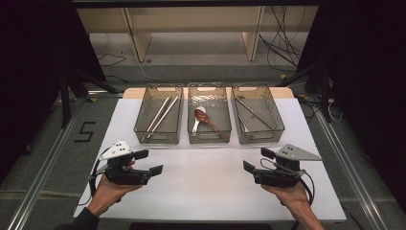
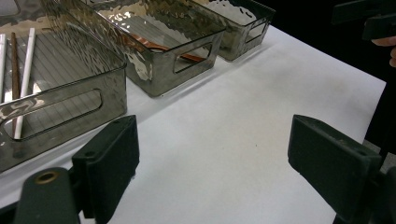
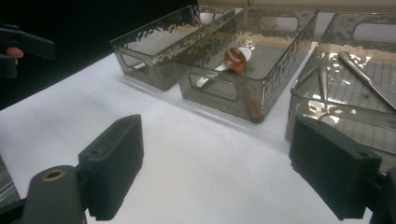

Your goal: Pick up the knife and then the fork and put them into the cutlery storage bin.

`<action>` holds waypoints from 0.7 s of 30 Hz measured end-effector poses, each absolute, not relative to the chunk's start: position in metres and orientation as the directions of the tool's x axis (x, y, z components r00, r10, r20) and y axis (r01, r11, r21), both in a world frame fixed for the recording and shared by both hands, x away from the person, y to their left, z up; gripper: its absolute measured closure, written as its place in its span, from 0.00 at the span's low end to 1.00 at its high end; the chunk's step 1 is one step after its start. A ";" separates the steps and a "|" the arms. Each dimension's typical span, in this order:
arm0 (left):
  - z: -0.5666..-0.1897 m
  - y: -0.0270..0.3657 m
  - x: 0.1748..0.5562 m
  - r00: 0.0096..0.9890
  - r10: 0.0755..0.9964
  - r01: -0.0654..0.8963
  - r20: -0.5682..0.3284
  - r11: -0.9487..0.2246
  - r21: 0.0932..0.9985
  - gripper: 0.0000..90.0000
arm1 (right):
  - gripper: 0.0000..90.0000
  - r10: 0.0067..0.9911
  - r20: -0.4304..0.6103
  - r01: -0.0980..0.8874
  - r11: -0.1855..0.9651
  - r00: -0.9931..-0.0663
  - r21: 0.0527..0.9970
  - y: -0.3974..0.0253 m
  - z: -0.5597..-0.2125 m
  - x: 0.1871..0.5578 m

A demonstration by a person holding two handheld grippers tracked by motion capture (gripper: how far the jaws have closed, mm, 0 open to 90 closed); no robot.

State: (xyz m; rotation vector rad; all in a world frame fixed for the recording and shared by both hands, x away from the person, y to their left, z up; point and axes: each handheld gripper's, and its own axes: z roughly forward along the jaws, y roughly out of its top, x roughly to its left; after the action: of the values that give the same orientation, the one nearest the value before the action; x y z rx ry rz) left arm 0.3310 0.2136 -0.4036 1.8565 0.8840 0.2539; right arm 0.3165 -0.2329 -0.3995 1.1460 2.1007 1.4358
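Three smoky clear bins stand in a row at the back of the white table (image 1: 210, 177). The left bin (image 1: 159, 115) holds chopsticks (image 1: 163, 114), also seen in the left gripper view (image 2: 25, 74). In the middle bin (image 1: 208, 112) lie a white spoon (image 1: 197, 118) and a red-brown spoon (image 1: 207, 120), the latter also in the right gripper view (image 3: 236, 60). The right bin (image 1: 257, 113) holds metal utensils (image 3: 364, 77). My left gripper (image 1: 148, 162) is open over the near left of the table, nothing between its jaws. My right gripper (image 1: 257, 160) is open at the near right, likewise holding nothing.
A wide bare stretch of white table lies between the grippers and the bins. Beyond the table are a wooden shelf frame (image 1: 191, 28), loose cables (image 1: 282, 48) on the floor and dark stands at both sides. A "5" mark (image 1: 85, 132) is on the floor at left.
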 end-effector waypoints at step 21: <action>-0.404 0.214 0.331 0.706 0.676 0.456 -0.211 -0.207 0.865 0.18 | 0.20 0.788 0.150 0.423 0.151 -0.597 0.893 -0.241 -0.403 0.309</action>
State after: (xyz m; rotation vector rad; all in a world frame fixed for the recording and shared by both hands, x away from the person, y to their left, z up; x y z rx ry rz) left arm 0.3308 0.2142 -0.4036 1.8518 0.8852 0.2583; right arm 0.3086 -0.2408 -0.4030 1.1615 2.0817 1.4280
